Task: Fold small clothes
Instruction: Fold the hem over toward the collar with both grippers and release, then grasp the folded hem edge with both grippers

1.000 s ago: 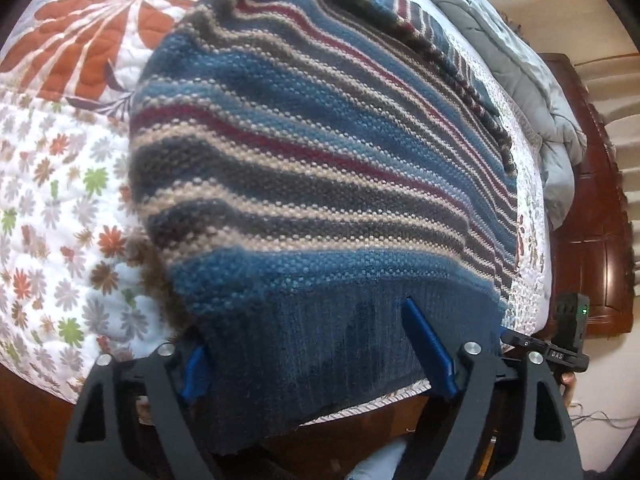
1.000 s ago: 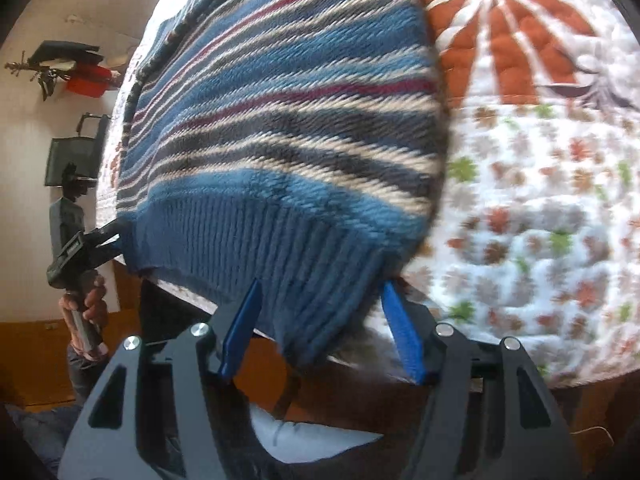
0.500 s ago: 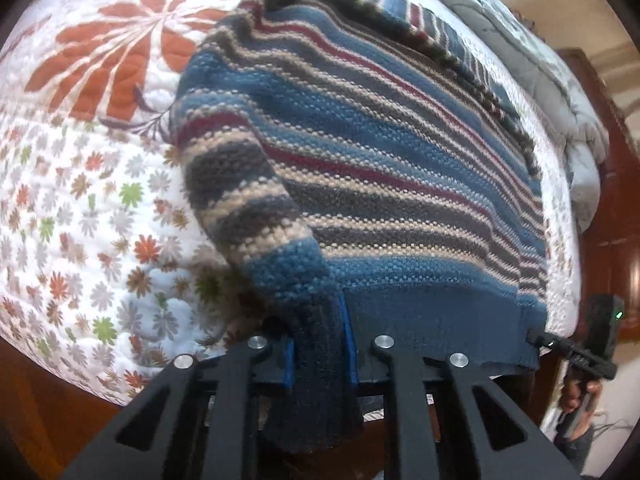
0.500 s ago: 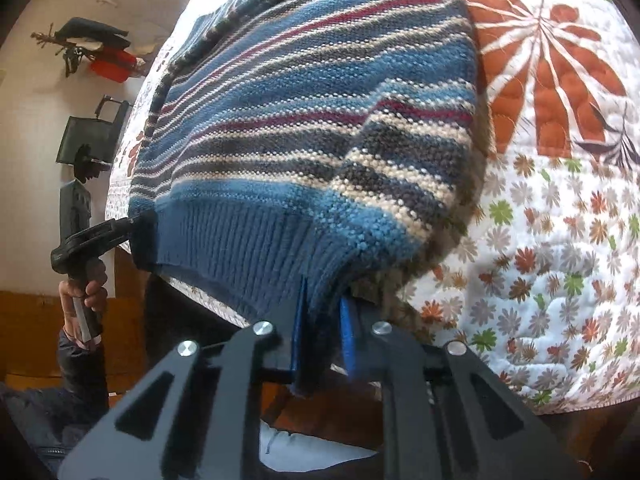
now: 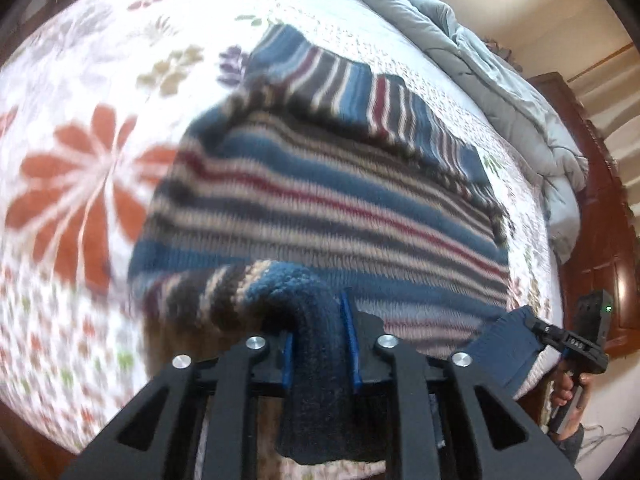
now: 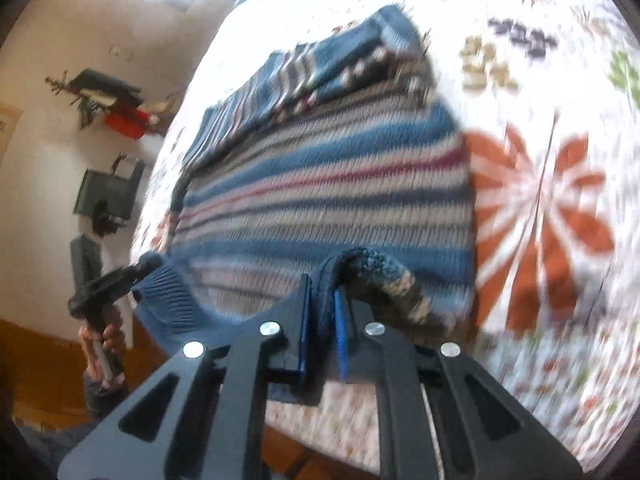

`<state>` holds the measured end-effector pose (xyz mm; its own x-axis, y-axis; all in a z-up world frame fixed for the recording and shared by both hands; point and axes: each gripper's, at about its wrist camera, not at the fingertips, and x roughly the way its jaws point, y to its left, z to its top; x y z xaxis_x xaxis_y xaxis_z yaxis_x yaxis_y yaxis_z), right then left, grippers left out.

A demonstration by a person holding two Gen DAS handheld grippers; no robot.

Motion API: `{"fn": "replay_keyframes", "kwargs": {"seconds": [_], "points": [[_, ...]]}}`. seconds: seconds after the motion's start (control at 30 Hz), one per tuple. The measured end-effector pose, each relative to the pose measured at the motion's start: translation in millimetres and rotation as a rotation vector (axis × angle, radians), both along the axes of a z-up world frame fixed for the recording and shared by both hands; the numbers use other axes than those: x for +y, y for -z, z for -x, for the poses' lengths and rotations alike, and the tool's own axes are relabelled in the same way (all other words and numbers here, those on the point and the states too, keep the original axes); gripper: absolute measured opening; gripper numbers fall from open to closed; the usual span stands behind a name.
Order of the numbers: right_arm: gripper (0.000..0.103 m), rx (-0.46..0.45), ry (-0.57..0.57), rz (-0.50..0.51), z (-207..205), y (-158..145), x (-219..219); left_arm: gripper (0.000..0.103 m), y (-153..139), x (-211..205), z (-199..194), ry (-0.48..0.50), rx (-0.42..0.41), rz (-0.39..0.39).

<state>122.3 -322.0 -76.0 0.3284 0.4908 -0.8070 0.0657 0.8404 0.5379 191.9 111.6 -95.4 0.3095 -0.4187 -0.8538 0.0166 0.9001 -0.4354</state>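
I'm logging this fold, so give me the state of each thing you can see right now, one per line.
left gripper: shut on the sweater's navy hem.
right gripper: shut on the hem's other corner.
striped sweater: on the quilt, hem end lifted, sleeves folded across the top.
floral quilt: spread flat under the sweater.
grey duvet: bunched at the bed's far side.

Bed w/ white floral quilt [image 5: 100,92], big orange flower print. Grey duvet [image 5: 500,92] bunched at far side, against dark wood headboard [image 5: 600,216]. Pale wall [image 6: 48,92]; black/red items on wall shelf [image 6: 112,104]. Bright daylight.
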Motion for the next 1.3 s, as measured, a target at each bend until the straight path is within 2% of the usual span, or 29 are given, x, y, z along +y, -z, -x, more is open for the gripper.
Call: {"fn": "replay_keyframes", "kwargs": {"seconds": [0.07, 0.1, 0.13, 0.17, 0.23, 0.33, 0.43, 0.5, 0.53, 0.57, 0.63, 0.7, 0.77, 0.93, 1.1, 1.2, 1.3], "points": [[0.013, 0.003, 0.021, 0.053, -21.1, 7.3, -4.6, 0.029, 6.8, -3.7, -20.7, -0.015, 0.009, -0.042], [0.02, 0.012, 0.036, 0.085, -29.4, 11.4, -6.4, 0.03, 10.6, -4.2, -29.6, -0.021, 0.022, -0.044], [0.034, 0.015, 0.068, 0.122, -36.1, 14.3, -10.1, 0.033, 13.9, -3.3, -36.2, -0.027, 0.031, -0.042], [0.044, 0.015, 0.1, 0.175, -42.5, 15.9, -17.4, 0.034, 17.8, -1.8, -42.5, -0.033, 0.048, -0.037], [0.044, 0.002, 0.113, 0.202, -47.3, 14.2, -25.7, 0.035, 20.8, 0.9, -46.3, -0.035, 0.065, -0.016], [0.044, -0.002, 0.08, 0.178, -44.8, 10.9, -27.5, 0.037, 10.9, 9.7, -44.1, -0.025, 0.049, 0.012], [0.044, -0.001, 0.022, 0.192, -42.4, 4.6, -21.4, 0.039, -0.9, 30.4, -41.1, -0.07, 0.048, 0.107], [0.044, -0.015, -0.024, 0.202, -41.2, -0.9, -11.9, 0.05, -11.1, 44.5, -39.5, -0.114, 0.029, 0.125], [0.044, -0.02, -0.04, 0.209, -42.2, -3.1, -6.0, 0.062, -20.7, 51.7, -37.5, -0.146, -0.011, 0.08], [0.044, -0.026, -0.059, 0.217, -42.8, -5.2, -0.4, 0.07, -34.8, 58.5, -34.1, -0.183, -0.077, -0.006], [0.044, -0.033, -0.083, 0.218, -43.9, -6.3, 5.1, 0.074, -56.3, 64.4, -28.8, -0.204, -0.172, -0.136], [0.044, -0.038, -0.098, 0.222, -47.9, -6.2, 10.1, 0.075, -61.2, 61.7, -29.3, -0.174, -0.182, -0.176], [0.044, -0.035, -0.109, 0.219, -53.4, -4.2, 13.8, 0.075, -57.9, 48.2, -30.8, -0.1, -0.172, -0.211], [0.048, -0.001, -0.129, 0.207, -69.9, 6.5, 18.8, 0.075, -31.8, -13.4, -39.5, 0.14, -0.187, -0.398], [0.057, 0.016, -0.157, 0.232, -80.2, 13.8, 21.6, 0.077, -17.1, -44.8, -47.4, 0.283, -0.182, -0.395], [0.057, 0.022, -0.183, 0.239, -85.3, 17.3, 24.9, 0.078, -5.1, -56.4, -57.2, 0.308, -0.16, -0.426], [0.057, 0.039, -0.205, 0.249, -89.1, 23.1, 28.8, 0.078, 7.3, -59.2, -64.7, 0.323, -0.12, -0.403]]}}
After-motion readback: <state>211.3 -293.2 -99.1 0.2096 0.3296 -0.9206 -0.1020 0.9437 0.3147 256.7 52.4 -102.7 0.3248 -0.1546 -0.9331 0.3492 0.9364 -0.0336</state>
